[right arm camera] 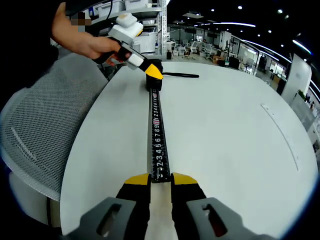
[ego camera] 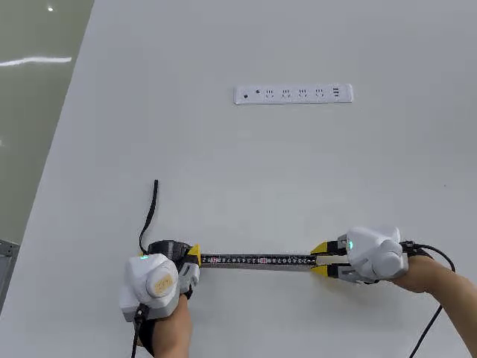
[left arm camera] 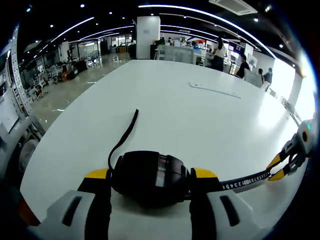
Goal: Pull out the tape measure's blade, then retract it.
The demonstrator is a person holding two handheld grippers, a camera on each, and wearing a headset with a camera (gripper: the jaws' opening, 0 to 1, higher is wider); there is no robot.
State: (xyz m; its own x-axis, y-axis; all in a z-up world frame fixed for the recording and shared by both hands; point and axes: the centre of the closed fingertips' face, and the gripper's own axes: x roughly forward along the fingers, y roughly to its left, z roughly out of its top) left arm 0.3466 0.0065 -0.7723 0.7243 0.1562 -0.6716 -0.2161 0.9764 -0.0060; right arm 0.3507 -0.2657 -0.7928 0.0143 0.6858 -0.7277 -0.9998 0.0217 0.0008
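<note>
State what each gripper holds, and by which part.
The left gripper clamps the tape measure's black case by its sides; the right gripper pinches the extended blade at its free end.

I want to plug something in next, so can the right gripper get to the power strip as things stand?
Probably not yet: the right gripper is shut on the tape measure's blade. Nothing lies between it and the power strip, though.

White workbench (ego camera: 298,186), glossy floor (ego camera: 30,89), ceiling light strips (left arm camera: 200,11)
</note>
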